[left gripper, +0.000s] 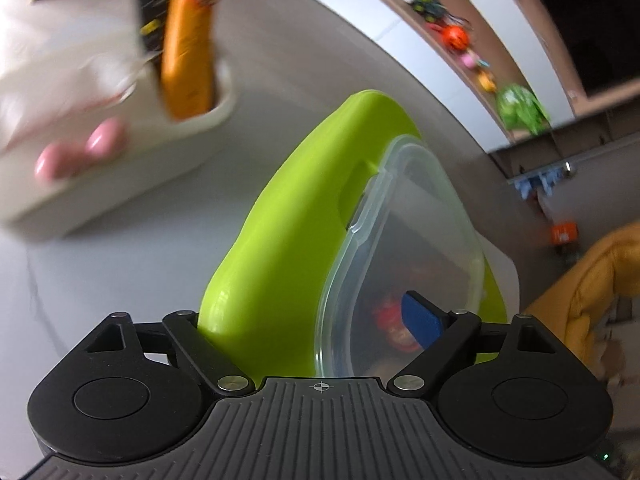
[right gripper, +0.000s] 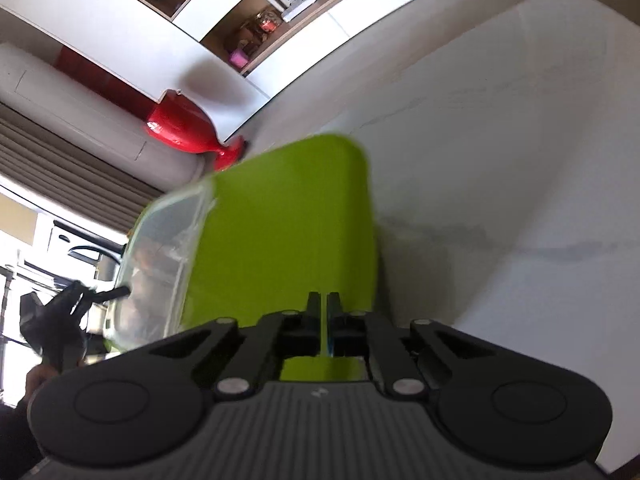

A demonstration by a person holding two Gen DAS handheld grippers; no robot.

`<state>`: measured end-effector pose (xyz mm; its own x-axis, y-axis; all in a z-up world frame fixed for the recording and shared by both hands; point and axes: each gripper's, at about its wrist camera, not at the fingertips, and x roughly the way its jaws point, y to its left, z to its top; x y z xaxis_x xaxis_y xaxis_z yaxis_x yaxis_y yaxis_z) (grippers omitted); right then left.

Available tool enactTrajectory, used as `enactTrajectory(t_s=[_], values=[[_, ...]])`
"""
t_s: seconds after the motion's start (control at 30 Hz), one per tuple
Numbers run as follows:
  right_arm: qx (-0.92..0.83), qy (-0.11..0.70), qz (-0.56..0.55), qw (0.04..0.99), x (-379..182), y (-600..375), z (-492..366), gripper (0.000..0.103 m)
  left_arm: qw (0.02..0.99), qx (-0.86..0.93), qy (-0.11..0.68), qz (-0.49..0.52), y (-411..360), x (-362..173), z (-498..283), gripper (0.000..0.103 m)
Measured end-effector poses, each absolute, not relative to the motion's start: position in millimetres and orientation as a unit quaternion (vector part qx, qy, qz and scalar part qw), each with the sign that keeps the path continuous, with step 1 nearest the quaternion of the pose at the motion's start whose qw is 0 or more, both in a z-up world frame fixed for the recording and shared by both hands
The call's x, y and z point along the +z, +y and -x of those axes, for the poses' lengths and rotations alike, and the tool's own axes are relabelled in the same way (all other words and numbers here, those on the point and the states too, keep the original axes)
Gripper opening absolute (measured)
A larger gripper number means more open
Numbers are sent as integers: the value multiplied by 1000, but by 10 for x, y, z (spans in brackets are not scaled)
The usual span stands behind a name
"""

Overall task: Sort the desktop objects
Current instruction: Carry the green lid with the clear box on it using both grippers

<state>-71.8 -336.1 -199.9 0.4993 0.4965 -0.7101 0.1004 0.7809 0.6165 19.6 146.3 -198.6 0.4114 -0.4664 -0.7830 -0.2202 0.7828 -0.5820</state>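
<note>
A lime-green box [left gripper: 288, 216] with a clear plastic lid [left gripper: 408, 248] is held tilted on its side above the white table [left gripper: 120, 280]. My left gripper [left gripper: 316, 320] is shut on the box, one finger on the green wall, the other blue-padded finger [left gripper: 422, 320] behind the clear lid. A red toy [left gripper: 394, 328] shows through the lid. In the right wrist view the same box [right gripper: 288, 232] fills the middle, and my right gripper [right gripper: 323, 316] is shut on its thin green edge. The lid also shows in the right wrist view [right gripper: 160, 260].
A white organizer tray [left gripper: 120, 160] at the left holds an orange packet [left gripper: 188, 52], a black remote [left gripper: 148, 12] and pink objects [left gripper: 80, 148]. A yellow cushion [left gripper: 592, 292] lies right. Shelves with toys [left gripper: 456, 36] line the wall. A red vase [right gripper: 184, 128] stands beyond the table.
</note>
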Motion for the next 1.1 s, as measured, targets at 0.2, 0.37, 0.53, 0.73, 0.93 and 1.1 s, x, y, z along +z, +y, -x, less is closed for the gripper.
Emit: enactTrajectory(t_s=[0.2,0.37,0.53,0.73,0.93,1.1], values=[[88,465,-327,818,-1934,-3477,910,36,748,-78,558,350,1474,-2131,-137,90],[50,457,-347,817,-2038,-3625,808,57,726,-78,558,395,1566,-2372,-21,91],[71,473,-428,767,-2444,-3673,501,63,721,-82,555,407,1620,-2473,2,92],[81,455,-472,751,-2507,-3634,572,53,739,-88,551,378,1602,-2391,-151,93],[58,441,-467,764,-2335,-3469,729,51,744,-94,550,368,1644,-2341,-120,93],[25,477,-393,786,-2349,-3164,534,53,725,-98,558,392,1773,-2435,125,94]])
